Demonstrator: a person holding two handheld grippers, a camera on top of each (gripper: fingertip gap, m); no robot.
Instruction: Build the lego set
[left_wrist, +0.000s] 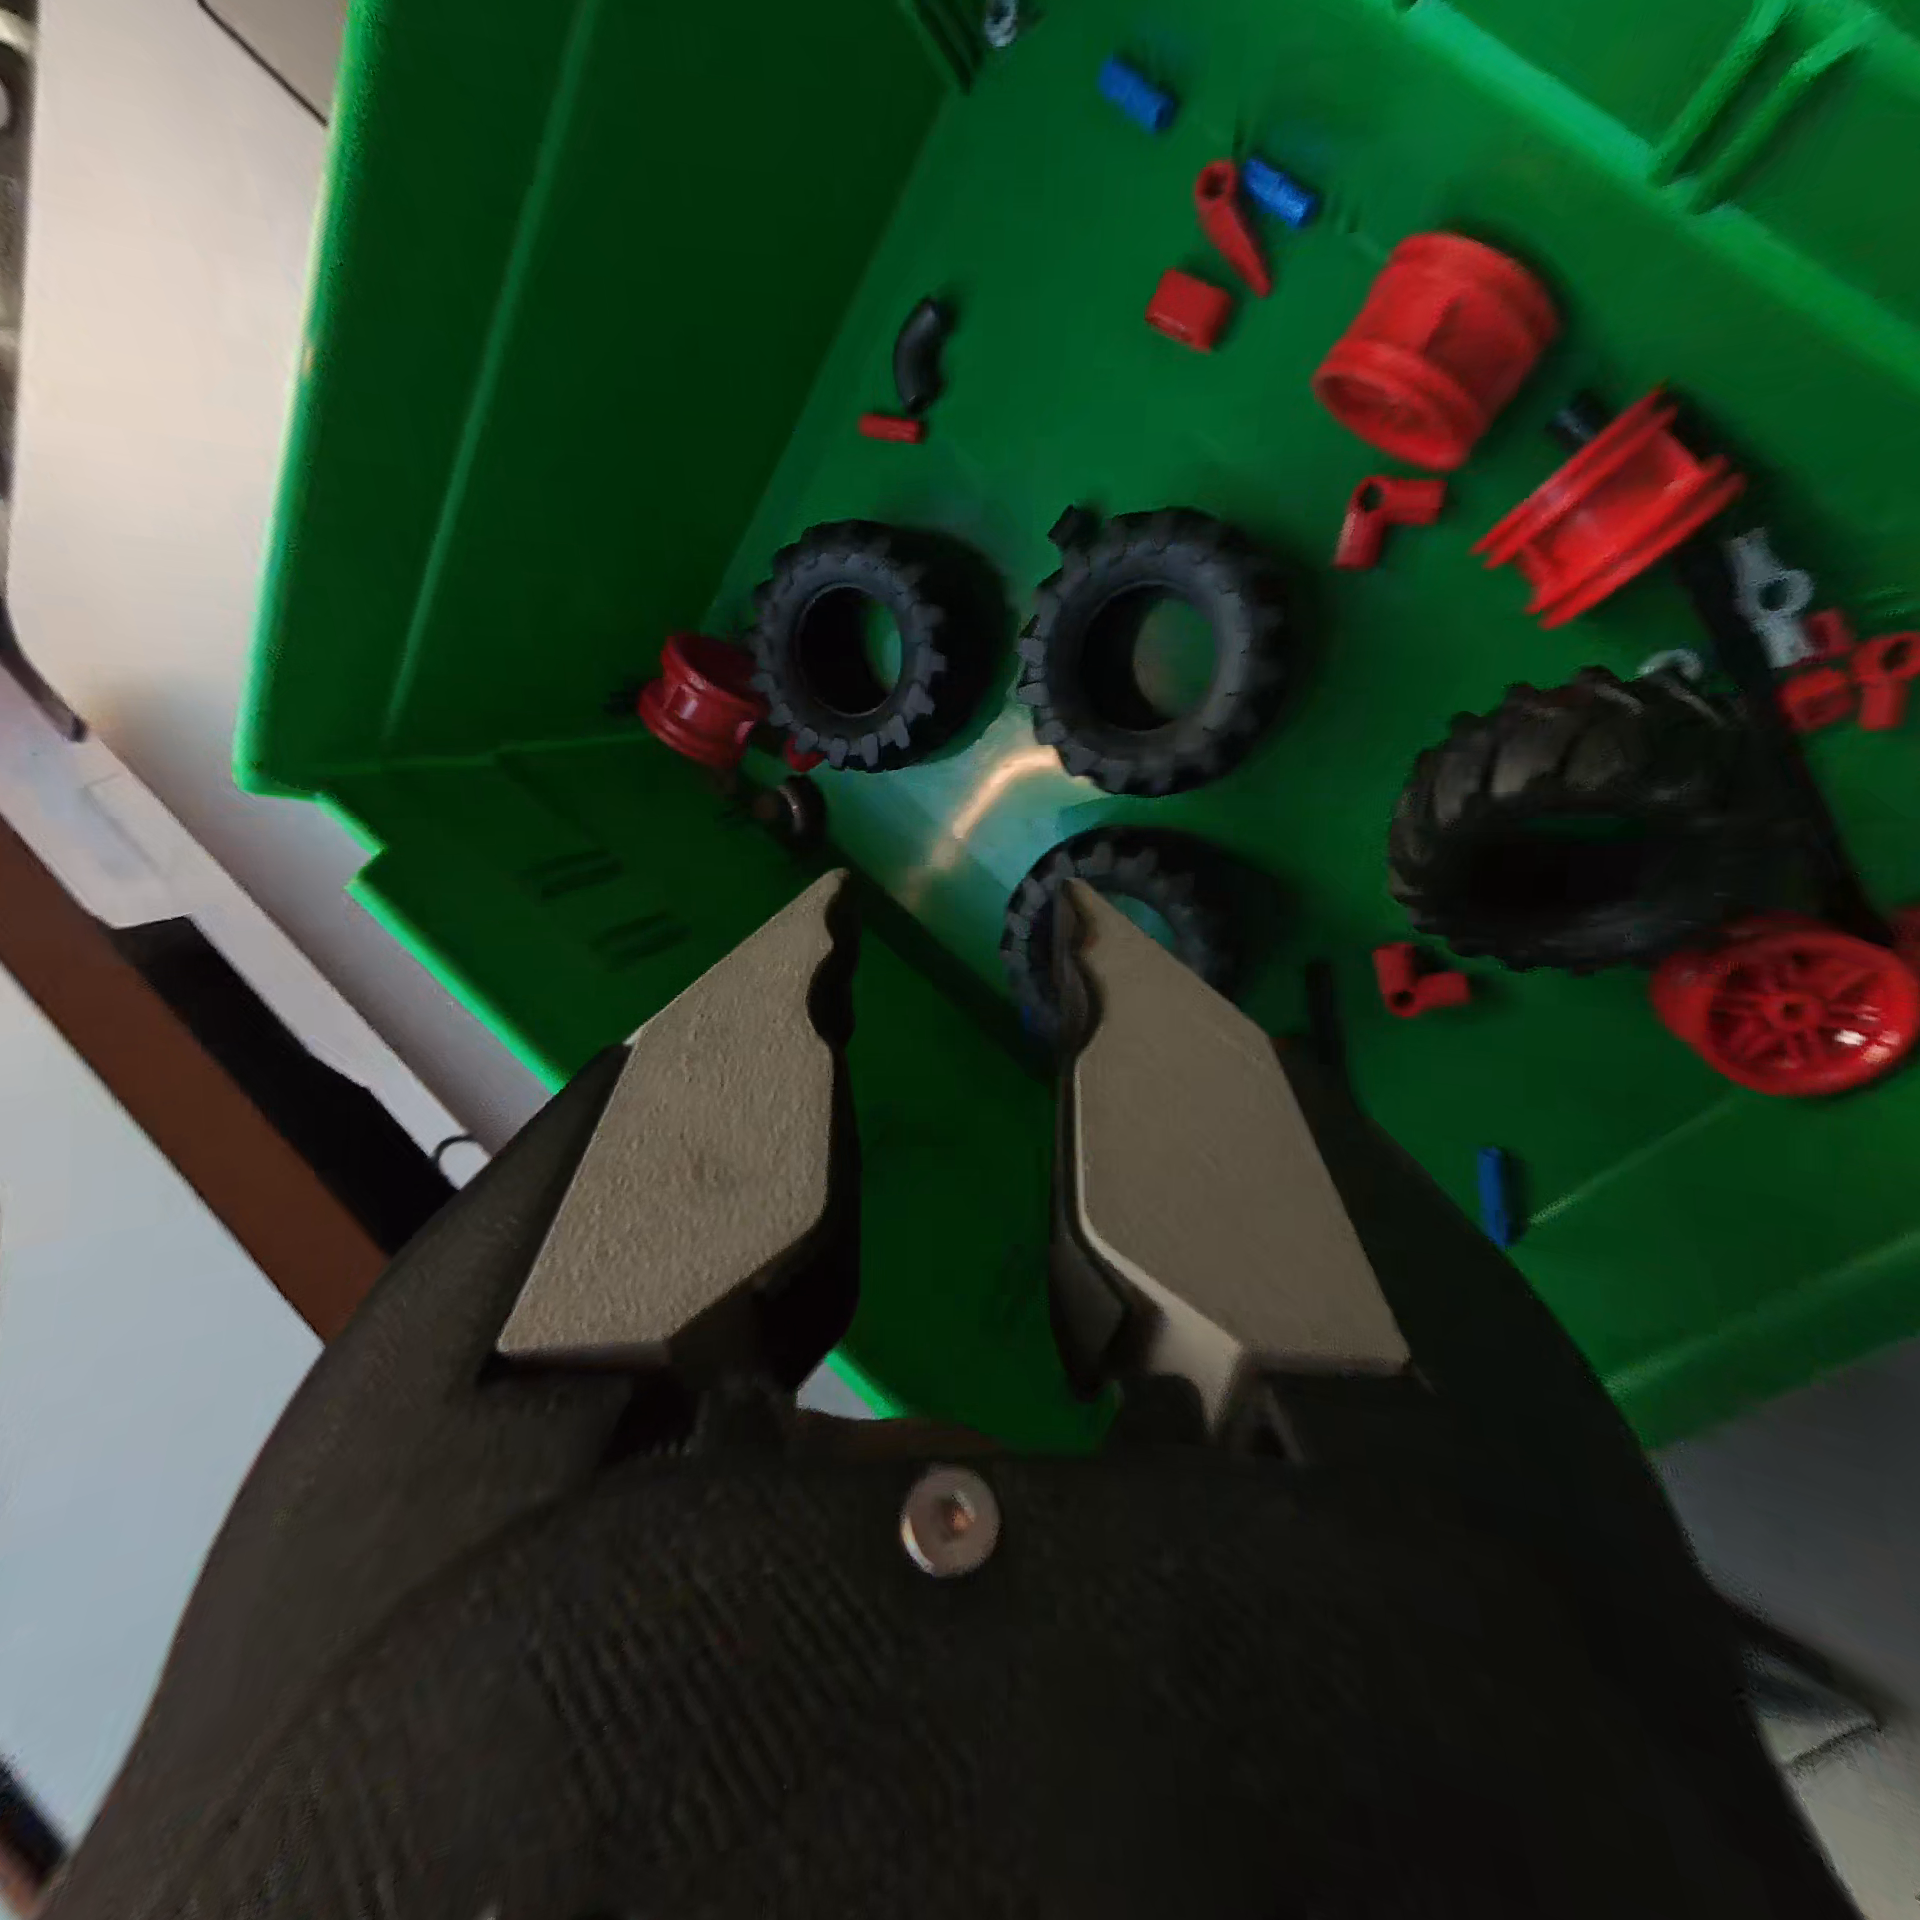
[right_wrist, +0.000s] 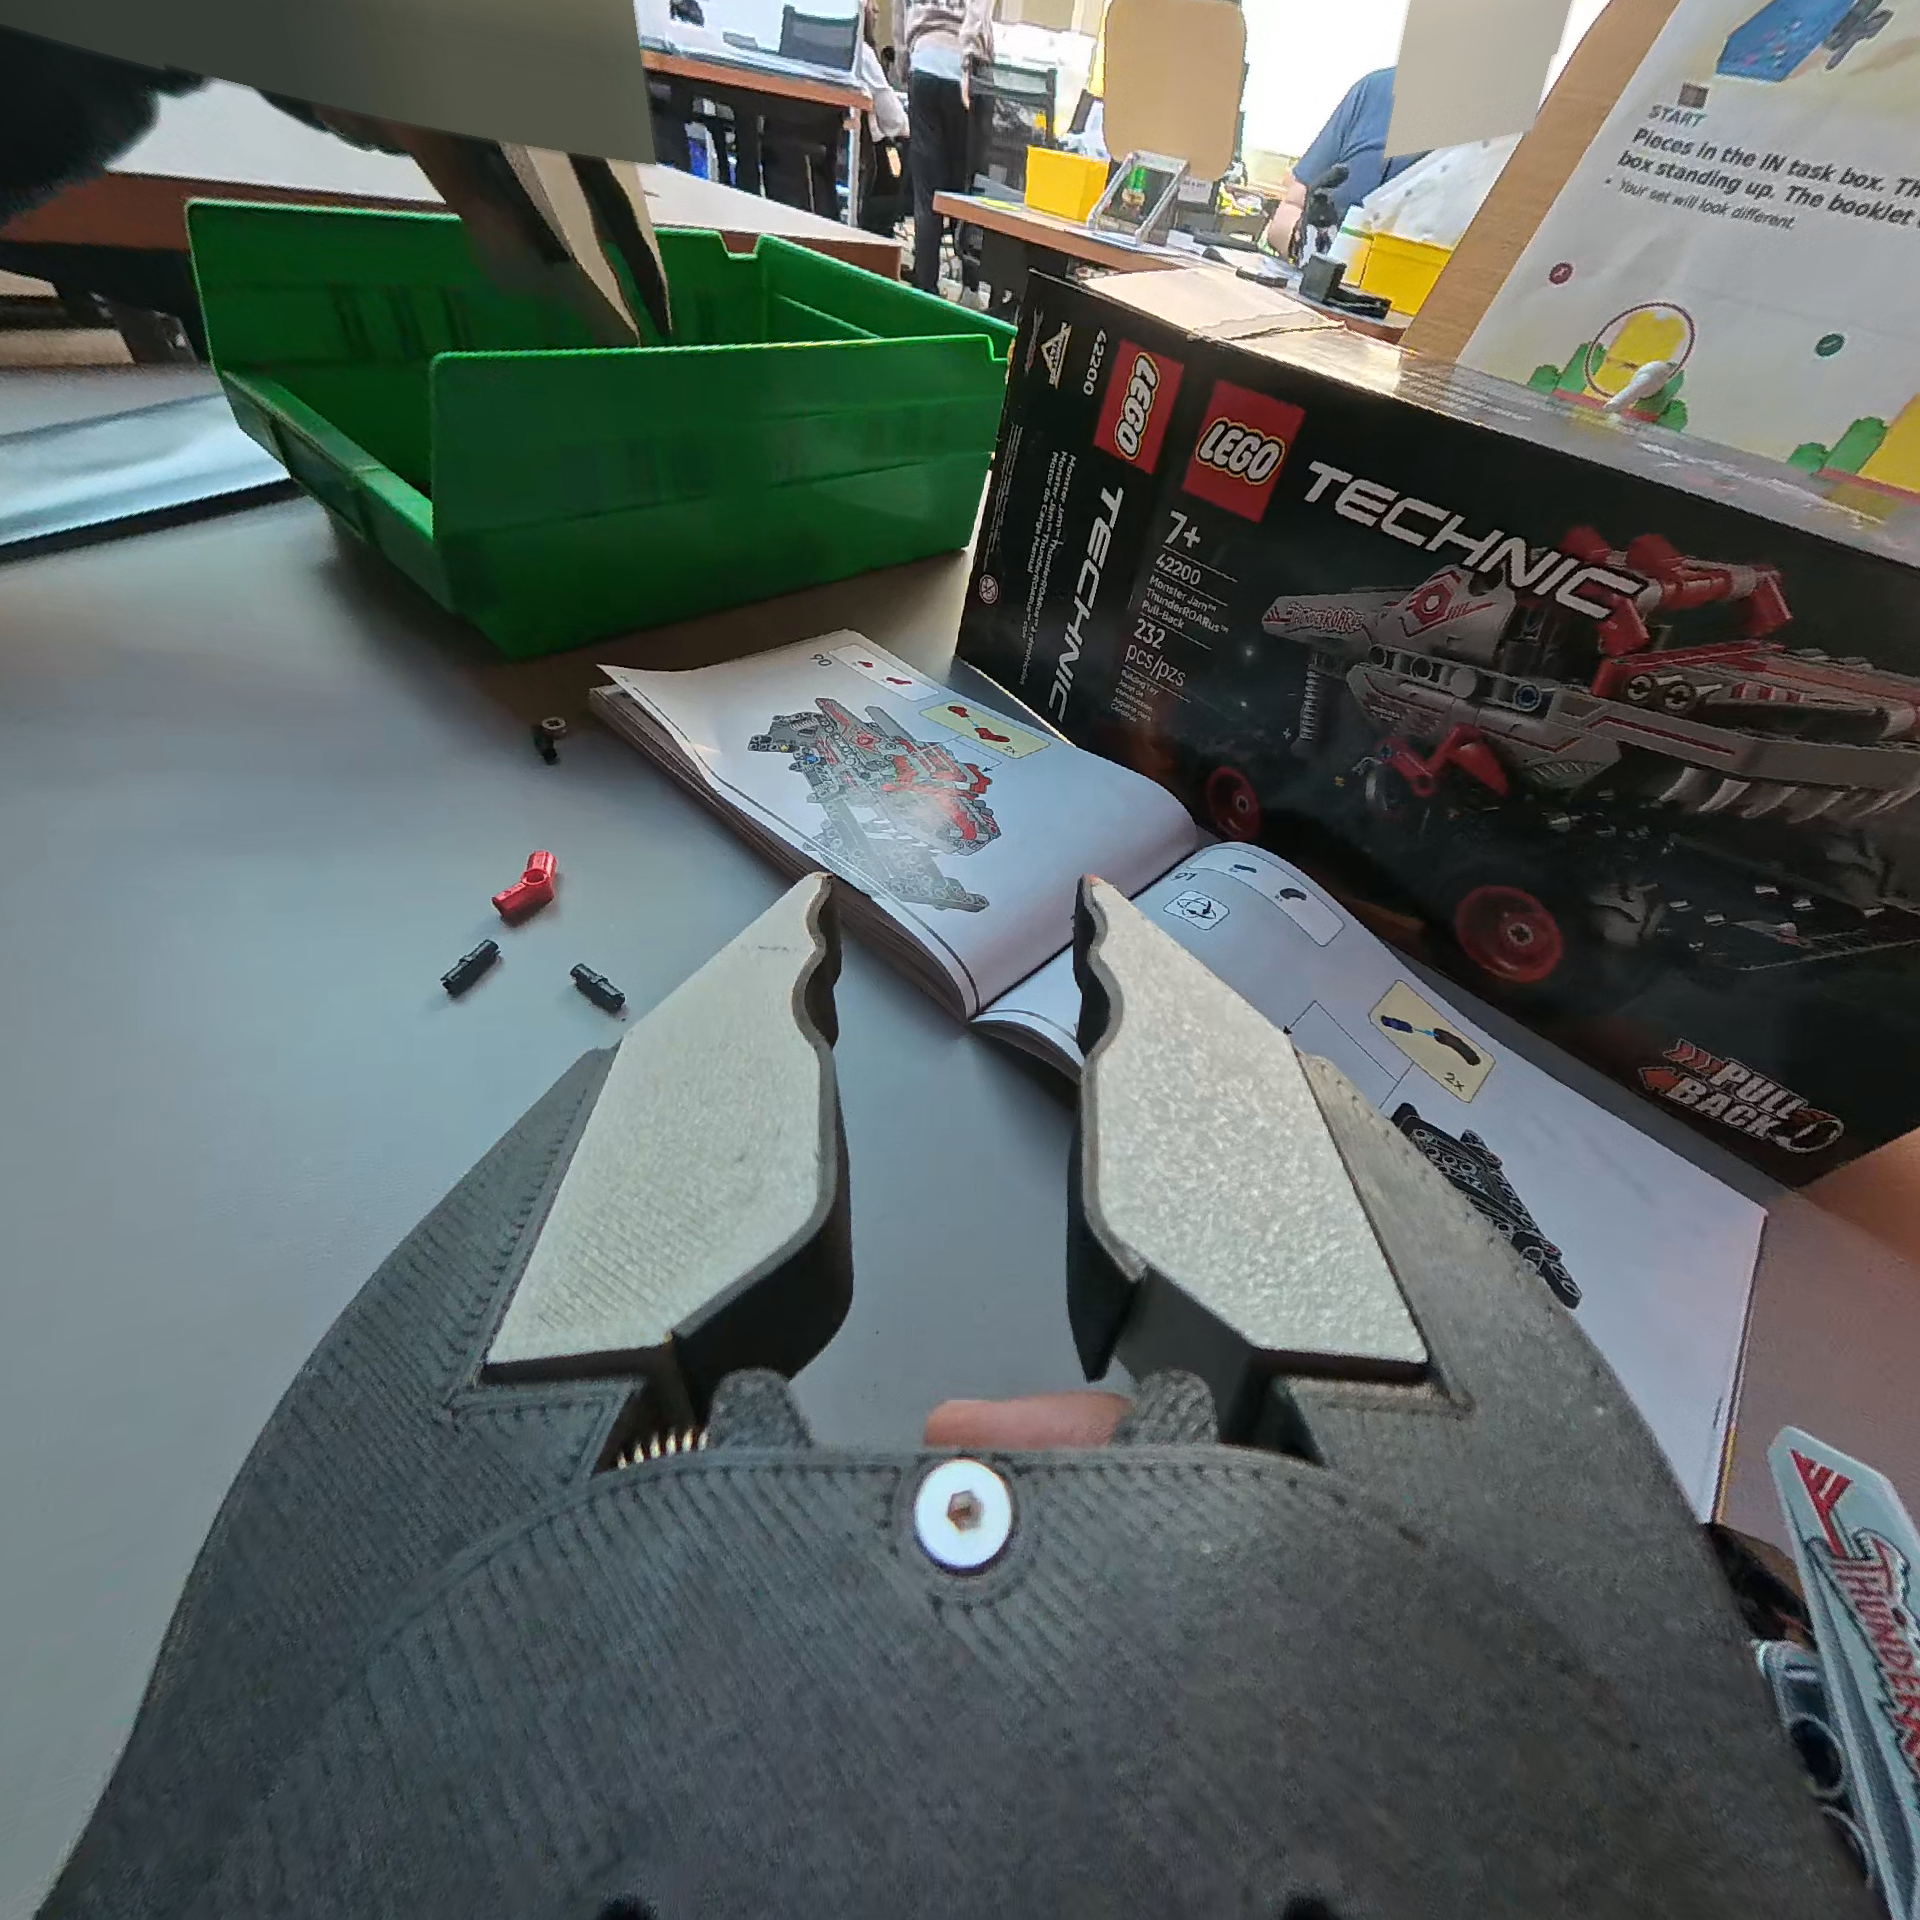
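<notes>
Both grippers were open and empty: left gripper (left_wrist: 951, 894) was poised over the small tyres (left_wrist: 878, 644) in the green bin (left_wrist: 582, 416), likely picking parts, right gripper (right_wrist: 951, 904) idle above the surface (right_wrist: 260, 779) near the booklet (right_wrist: 935, 790).

A green plastic bin (right_wrist: 665, 488) is sitting at the back left of the grey worktop (right_wrist: 208, 831), black rubber tyres (left_wrist: 1148, 649) lying inside it; an open paper instruction booklet (right_wrist: 935, 821) is lying before the black cardboard set box (right_wrist: 1455, 707), small loose pins (right_wrist: 470, 966) lying to its left.
</notes>
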